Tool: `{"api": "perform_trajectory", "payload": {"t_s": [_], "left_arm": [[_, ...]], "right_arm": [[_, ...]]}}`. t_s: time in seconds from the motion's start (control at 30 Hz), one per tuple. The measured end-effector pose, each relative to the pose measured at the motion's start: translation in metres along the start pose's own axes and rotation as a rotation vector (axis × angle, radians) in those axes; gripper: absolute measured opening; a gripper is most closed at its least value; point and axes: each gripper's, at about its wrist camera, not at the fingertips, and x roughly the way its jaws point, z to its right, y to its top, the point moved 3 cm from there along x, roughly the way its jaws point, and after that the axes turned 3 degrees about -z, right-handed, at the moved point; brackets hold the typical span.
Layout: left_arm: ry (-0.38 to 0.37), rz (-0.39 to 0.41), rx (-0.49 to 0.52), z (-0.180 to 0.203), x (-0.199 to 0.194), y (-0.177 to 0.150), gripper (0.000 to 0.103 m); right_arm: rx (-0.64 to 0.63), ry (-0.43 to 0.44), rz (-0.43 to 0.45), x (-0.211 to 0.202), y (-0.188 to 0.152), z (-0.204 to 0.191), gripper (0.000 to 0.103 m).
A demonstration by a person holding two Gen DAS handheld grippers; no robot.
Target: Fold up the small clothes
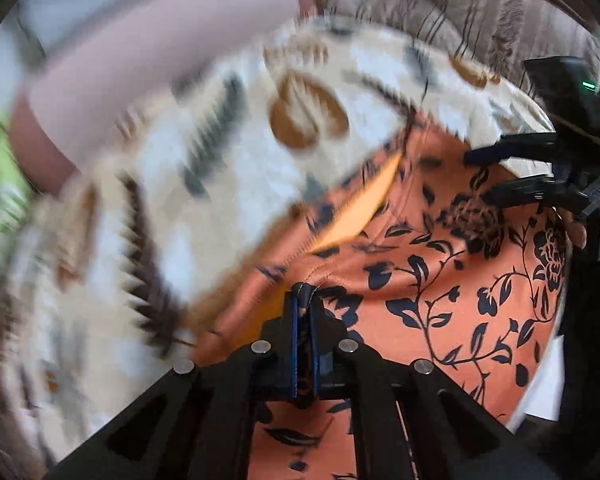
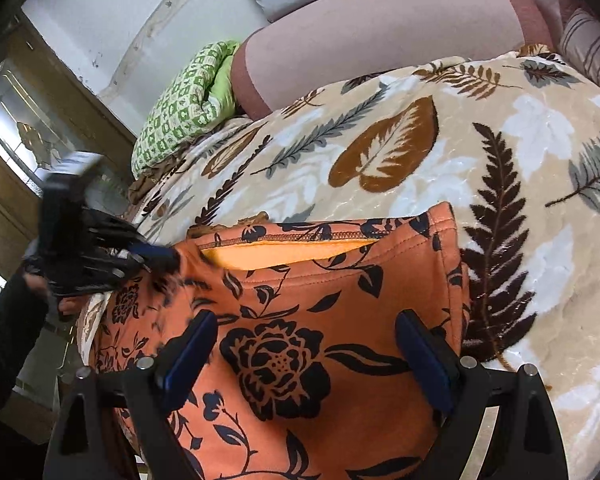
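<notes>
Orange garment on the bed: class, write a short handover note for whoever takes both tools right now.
Left tool: shut on the garment's hemmed edge, near the opening.
Right tool: open, jaws either side of the big flower print, gripping nothing.
Garment lies on the leaf blanket, near its front edge.
Done: one edge pinched; no fold visible yet.
Left: grip with the right tool, fold, flatten.

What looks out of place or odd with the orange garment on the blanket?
Nothing looks damaged. The orange floral garment lies rumpled on the leaf-print blanket, and its hem gapes, showing the plain lining. The left gripper pinches one corner; the right gripper is open above it.
</notes>
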Motion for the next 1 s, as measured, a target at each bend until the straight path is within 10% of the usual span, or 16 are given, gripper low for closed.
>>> {"api": "perform_trajectory", "payload": {"t_s": [0.1, 0.23, 0.57, 0.67, 0.77, 0.83, 1.0], "left_arm": [[0.055, 0.039, -0.025, 0.0, -0.006, -0.01, 0.005], [0.246, -0.161, -0.053, -0.018, 0.061, -0.027, 0.009], [0.114, 0.028, -0.268, -0.038, -0.009, -0.046, 0.043], [0.068, -0.019, -0.34, -0.042, -0.012, -0.091, 0.06], [0.207, -0.209, -0.435, -0.06, 0.023, -0.137, 0.061], [0.175, -0.129, -0.541, -0.069, 0.016, -0.149, 0.062], [0.201, -0.064, -0.534, -0.055, -0.014, -0.142, 0.062]], "right_arm": [[0.009, -0.008, 0.011, -0.003, 0.0, 0.002, 0.092], [0.029, 0.001, 0.019, -0.007, 0.008, 0.0, 0.092], [0.058, 0.272, -0.122, 0.001, 0.011, -0.041, 0.092], [0.25, 0.099, -0.177, 0.03, 0.008, 0.013, 0.092], [0.392, 0.13, -0.086, 0.014, 0.014, 0.032, 0.092], [0.333, 0.024, -0.067, 0.003, 0.018, 0.02, 0.092], [0.194, 0.14, -0.123, -0.006, 0.012, -0.026, 0.093]]}}
